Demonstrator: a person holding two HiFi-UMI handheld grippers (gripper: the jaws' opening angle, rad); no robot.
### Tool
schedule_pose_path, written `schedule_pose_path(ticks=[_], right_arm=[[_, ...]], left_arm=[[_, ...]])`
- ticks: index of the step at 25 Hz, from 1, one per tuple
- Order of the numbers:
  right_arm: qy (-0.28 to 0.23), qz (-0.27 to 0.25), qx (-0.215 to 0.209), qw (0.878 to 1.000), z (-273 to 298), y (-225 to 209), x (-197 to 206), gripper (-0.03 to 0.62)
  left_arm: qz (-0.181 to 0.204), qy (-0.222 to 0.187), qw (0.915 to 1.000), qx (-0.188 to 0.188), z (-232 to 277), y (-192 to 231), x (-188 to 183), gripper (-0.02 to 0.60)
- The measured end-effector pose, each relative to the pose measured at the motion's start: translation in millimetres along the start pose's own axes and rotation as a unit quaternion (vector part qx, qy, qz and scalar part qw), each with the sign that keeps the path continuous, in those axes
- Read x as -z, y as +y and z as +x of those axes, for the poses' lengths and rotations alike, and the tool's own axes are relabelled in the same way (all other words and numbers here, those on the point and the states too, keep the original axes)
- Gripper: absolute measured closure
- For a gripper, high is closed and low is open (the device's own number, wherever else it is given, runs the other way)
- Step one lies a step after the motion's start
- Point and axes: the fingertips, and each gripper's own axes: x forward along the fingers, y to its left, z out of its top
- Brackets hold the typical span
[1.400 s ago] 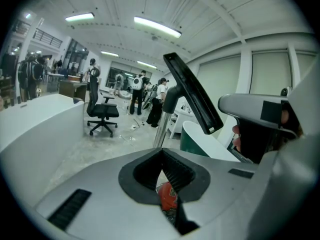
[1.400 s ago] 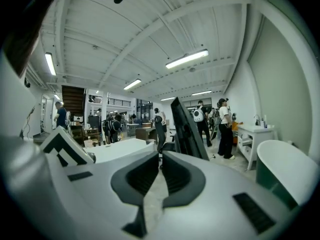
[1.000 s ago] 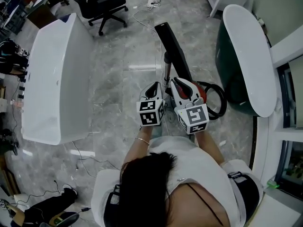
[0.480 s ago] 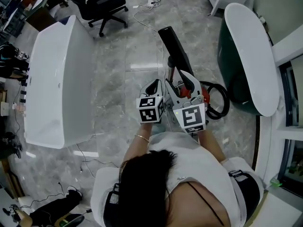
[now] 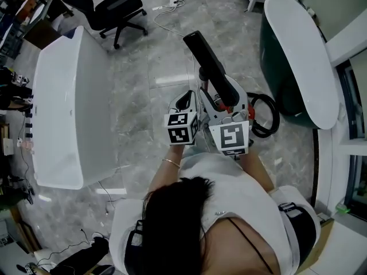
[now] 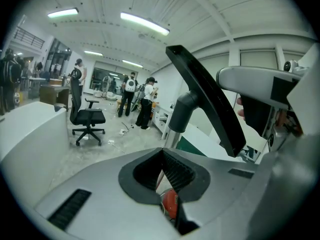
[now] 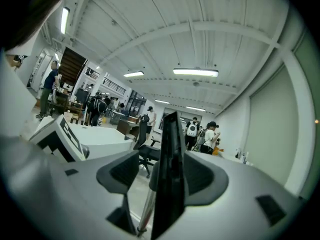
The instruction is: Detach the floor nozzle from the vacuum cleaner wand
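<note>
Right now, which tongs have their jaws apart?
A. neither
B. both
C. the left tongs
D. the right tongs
D: the right tongs have just been opening. Their pads stand apart, with the wand and the floor nozzle showing in the gap and not pressed, while the left tongs are shut.

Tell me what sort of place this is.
Probably an open-plan office or lab workspace: a wheeled office chair beside a long white desk, ceiling strip lights overhead, and several people standing farther back.
</note>
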Motion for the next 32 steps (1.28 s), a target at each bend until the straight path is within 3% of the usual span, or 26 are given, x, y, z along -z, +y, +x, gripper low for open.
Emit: schedule_pose_path(ticks=[8, 14, 26, 32], right_arm=[[0.047, -0.023, 0.033, 0.998, 0, -12, 20, 0.295], [0.122, -0.051, 0.035, 0.991, 3, -16, 54, 0.290], [0.177, -0.065, 0.034, 0.982, 19, -21, 82, 0.290], [0.180, -0.066, 0.040, 0.981, 28, -22, 80, 0.293]], left_arm=[[0.022, 0.007, 0.9995, 0.020, 7, -3, 0, 0.577], [0.030, -0.001, 0.9993, 0.020, 13, -6, -7, 0.577], [0.037, -0.006, 0.9991, 0.021, 21, -6, -8, 0.577], [0.039, -0.010, 0.9990, 0.018, 21, 3, -10, 0.577]])
